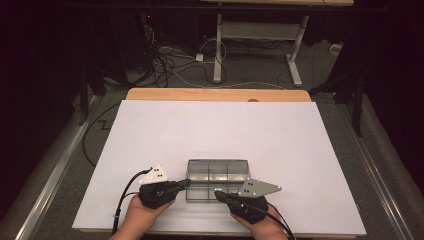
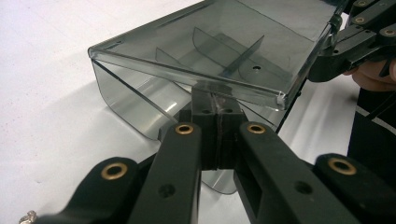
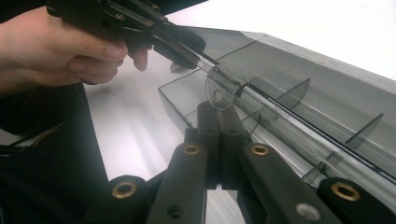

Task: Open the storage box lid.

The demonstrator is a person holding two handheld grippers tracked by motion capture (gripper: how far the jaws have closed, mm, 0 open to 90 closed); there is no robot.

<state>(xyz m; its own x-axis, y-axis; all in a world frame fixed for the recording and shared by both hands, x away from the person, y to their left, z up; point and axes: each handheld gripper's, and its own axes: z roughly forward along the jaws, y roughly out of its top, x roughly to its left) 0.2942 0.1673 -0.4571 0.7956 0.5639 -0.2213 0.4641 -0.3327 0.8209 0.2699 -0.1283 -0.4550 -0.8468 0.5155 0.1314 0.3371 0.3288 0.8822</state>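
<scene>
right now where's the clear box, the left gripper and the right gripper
clear box [image 1: 218, 170]: high view, on its lid.
left gripper [image 1: 186, 184]: high view, at its jaw tips by the box's left edge.
right gripper [image 1: 218, 192]: high view, at its jaw tips by the box's front edge.

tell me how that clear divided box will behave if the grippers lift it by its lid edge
The clear box looks like thin rigid plastic, so probably light and stiff. Its hinged lid may swing rather than raise the body. The glossy walls could slip in the left gripper.

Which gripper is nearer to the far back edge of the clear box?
Left, slightly. The left gripper is shut at the clear box's left side, near its lid edge; the right gripper sits lower, at the front edge.
</scene>
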